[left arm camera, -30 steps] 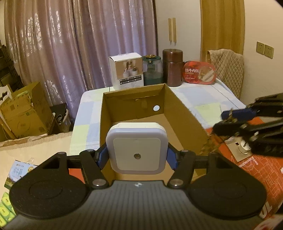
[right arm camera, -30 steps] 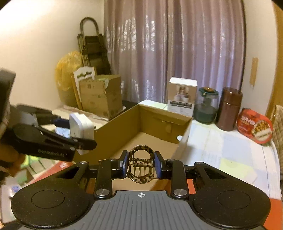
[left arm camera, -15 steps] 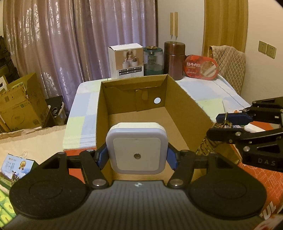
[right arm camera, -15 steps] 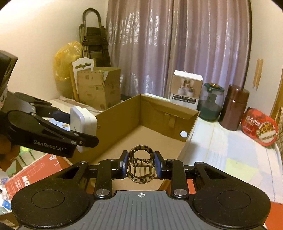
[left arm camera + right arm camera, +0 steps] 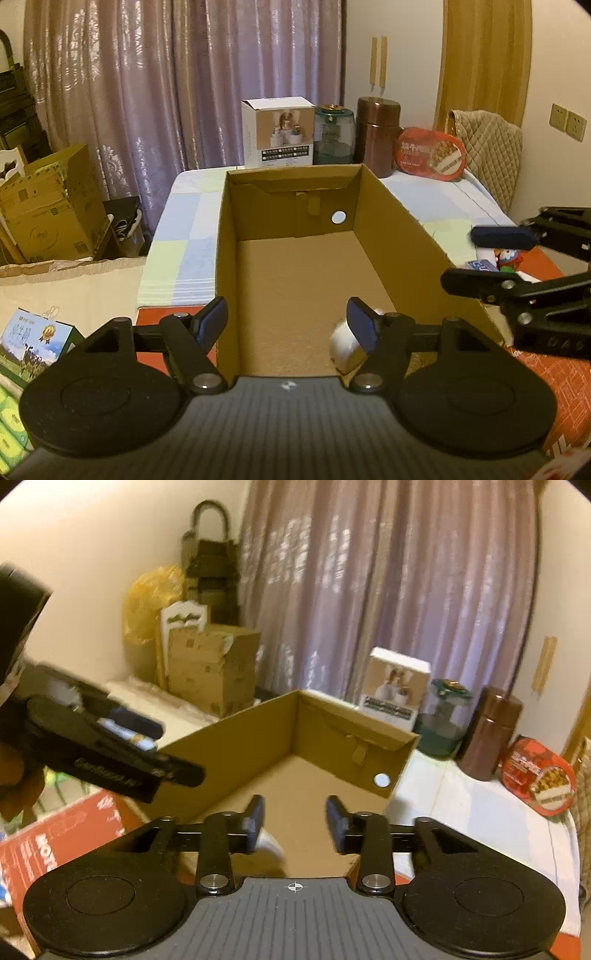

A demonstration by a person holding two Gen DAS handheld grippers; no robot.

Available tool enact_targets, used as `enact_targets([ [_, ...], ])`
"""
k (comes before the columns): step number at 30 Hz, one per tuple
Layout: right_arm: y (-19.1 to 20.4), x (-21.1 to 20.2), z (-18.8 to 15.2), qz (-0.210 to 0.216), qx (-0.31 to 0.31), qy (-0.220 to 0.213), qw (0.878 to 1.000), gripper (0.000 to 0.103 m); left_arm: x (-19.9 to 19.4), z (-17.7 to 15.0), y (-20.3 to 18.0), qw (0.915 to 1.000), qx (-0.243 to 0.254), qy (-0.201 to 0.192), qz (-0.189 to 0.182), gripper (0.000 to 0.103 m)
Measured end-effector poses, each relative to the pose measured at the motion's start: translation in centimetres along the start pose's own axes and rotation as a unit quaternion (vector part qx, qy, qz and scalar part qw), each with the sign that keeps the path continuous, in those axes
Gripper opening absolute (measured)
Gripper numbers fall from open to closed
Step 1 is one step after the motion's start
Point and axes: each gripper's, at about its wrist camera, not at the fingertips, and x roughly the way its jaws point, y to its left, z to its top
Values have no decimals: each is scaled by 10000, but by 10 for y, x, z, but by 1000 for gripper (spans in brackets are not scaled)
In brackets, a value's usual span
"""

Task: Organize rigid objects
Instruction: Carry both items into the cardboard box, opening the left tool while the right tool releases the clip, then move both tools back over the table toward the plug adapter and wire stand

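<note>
The open cardboard box [image 5: 295, 288] lies straight ahead of both grippers. My left gripper [image 5: 288, 321] hangs over the box's near end, its jaws opening with nothing between them. The white square night light [image 5: 341, 349] is a blur just below its right finger, down inside the box. My right gripper [image 5: 295, 819] is over the box's near right corner, jaws opening and empty. The leopard-print hair clip is not visible in either view. A white blur [image 5: 271, 843] shows low in the box by the right gripper's left finger. Each gripper appears in the other's view, the right gripper [image 5: 461, 258] and the left gripper [image 5: 177, 751].
Behind the box stand a white product carton [image 5: 277, 133], a green glass jar [image 5: 334, 134], a brown canister [image 5: 378, 136] and a red oval tin [image 5: 430, 153]. A red printed box [image 5: 55, 834] lies under the near edge. Stacked cartons [image 5: 51, 210] stand left, off the table.
The left gripper let go of the night light, which dropped into the box. The right gripper opened and the hair clip is gone from between its fingers.
</note>
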Motion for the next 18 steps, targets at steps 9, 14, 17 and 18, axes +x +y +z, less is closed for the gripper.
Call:
enact_targets([
  [9, -54, -20, -2, -275, 1466, -231, 9885, 60, -14, -2, -4, 9997, -200, -111, -69, 67],
  [14, -72, -35, -5, -300, 1873, -287, 9814, 60, -20, -2, -18, 9995, -230, -141, -153, 67],
  [17, -74, -47, -6, -329, 1853, -393, 9813, 60, -25, -2, -27, 9994, -255, -141, -195, 67],
  [18, -75, -52, -7, -345, 1825, -436, 9816, 60, -27, -3, -30, 9993, -259, -147, -205, 67],
])
